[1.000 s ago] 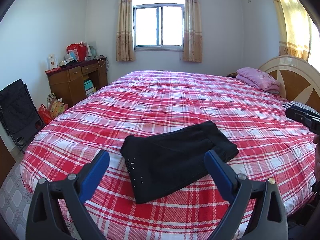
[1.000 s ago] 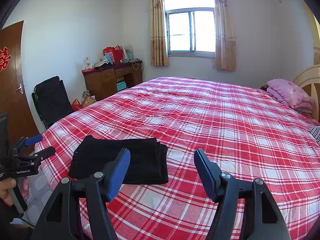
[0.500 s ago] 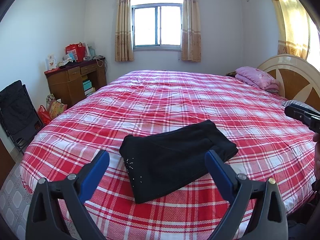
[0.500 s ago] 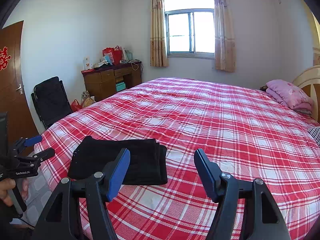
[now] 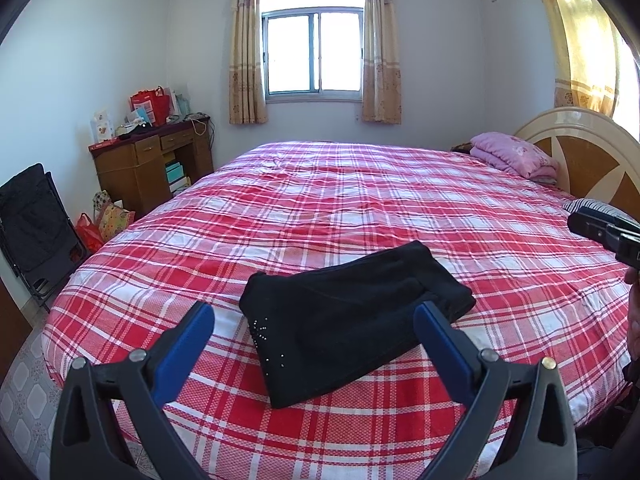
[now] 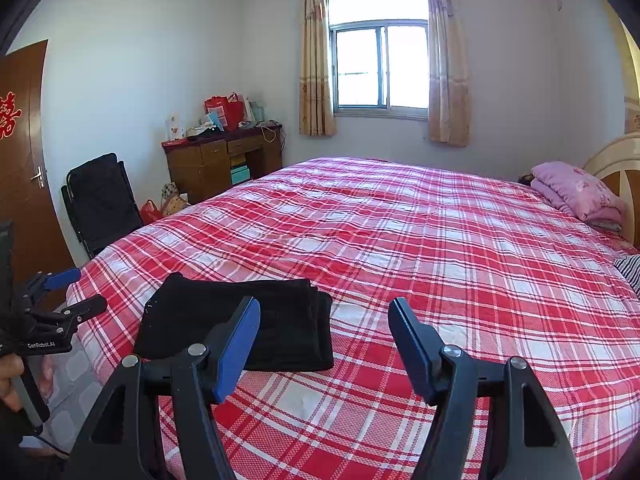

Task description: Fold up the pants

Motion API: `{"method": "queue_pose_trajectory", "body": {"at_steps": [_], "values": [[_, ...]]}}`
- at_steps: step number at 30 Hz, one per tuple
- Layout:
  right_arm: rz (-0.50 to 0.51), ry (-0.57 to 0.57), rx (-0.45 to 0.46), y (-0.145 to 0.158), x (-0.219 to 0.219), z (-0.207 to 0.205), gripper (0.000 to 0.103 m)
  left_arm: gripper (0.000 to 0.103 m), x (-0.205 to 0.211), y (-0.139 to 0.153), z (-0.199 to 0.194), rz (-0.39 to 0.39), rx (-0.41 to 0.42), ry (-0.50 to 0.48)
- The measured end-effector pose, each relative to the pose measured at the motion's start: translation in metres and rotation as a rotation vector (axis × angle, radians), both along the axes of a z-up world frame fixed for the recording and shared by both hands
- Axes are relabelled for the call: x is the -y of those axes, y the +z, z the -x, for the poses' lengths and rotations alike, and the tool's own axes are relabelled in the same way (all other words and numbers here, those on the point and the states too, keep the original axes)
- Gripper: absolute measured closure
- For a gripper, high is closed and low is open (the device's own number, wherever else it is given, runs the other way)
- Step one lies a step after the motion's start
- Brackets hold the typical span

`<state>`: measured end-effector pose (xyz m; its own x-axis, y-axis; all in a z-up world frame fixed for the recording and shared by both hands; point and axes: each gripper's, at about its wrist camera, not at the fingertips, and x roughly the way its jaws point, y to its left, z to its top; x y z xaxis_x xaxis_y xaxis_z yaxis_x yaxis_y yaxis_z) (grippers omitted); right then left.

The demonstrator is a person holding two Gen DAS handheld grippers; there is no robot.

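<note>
Black folded pants [image 5: 352,316] on bed, left claw [image 5: 314,320] and right claw [image 6: 324,320] raised, spread, empty

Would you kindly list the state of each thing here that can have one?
black pants: folded into a compact stack, lying flat on the bed, ungripped
left gripper: open, empty, above the pants
right gripper: open, empty, off the pants
plaid bedspread: spread over the bed, lightly wrinkled
pink blanket: folded, by the headboard
curtains: drawn apart
door: cannot tell
</note>
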<state>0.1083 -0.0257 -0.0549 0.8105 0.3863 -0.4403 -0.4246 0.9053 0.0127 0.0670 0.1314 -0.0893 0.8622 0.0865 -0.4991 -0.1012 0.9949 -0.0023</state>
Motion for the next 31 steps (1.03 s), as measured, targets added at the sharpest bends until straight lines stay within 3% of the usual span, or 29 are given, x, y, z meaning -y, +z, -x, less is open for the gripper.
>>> {"method": "queue_pose_trajectory", "body": {"at_steps": [31], "values": [[0.032, 0.01, -0.011, -0.01, -0.008, -0.001, 0.035, 0.0, -0.009, -0.011, -0.007, 0.01, -0.035, -0.004]]}}
